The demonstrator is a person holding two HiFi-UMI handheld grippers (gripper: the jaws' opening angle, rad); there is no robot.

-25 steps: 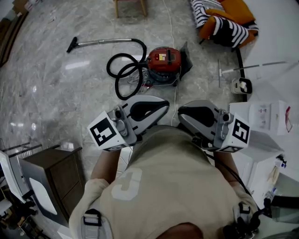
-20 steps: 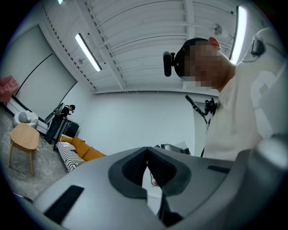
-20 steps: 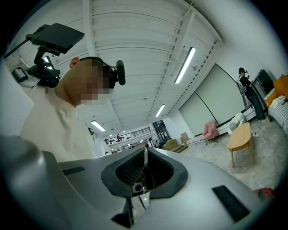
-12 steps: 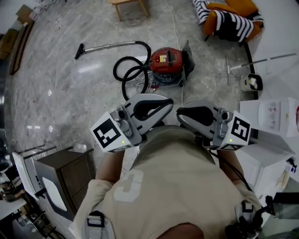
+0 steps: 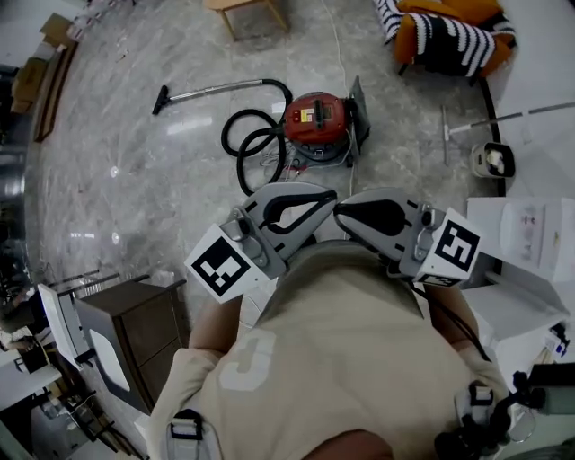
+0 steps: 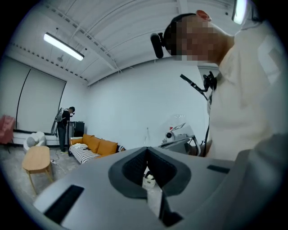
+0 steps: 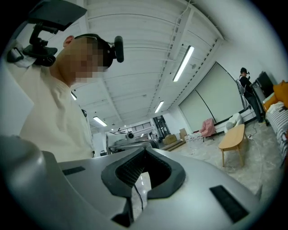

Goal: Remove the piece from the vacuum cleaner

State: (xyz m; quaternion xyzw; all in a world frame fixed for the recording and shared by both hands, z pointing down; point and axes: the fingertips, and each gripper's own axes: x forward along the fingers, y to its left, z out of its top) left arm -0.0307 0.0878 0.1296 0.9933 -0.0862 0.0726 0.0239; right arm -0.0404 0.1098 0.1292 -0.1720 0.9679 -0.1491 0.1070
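Head view looks down on a glossy grey marbled floor (image 5: 135, 180) in a big white-walled room with strip lights on the ceiling. The red canister vacuum cleaner (image 5: 316, 117) sits on that floor. Its black hose (image 5: 253, 148) lies coiled beside it on the left and runs to a metal wand (image 5: 216, 87), which lies flat with its floor nozzle pointing left. An orange sofa (image 5: 449, 31) with a striped blanket stands beyond the vacuum cleaner at the upper right, and a wooden table (image 5: 247, 11) is at the top edge. A dark cabinet (image 5: 135, 323) is at the person's left and white boxes (image 5: 526, 238) are at the right; what they hold cannot be told. The left gripper (image 5: 325, 199) and the right gripper (image 5: 345, 214) are held close to the person's chest, their tips nearly touching each other, well apart from the vacuum cleaner. Each gripper's own view shows its jaws pressed together with nothing between them
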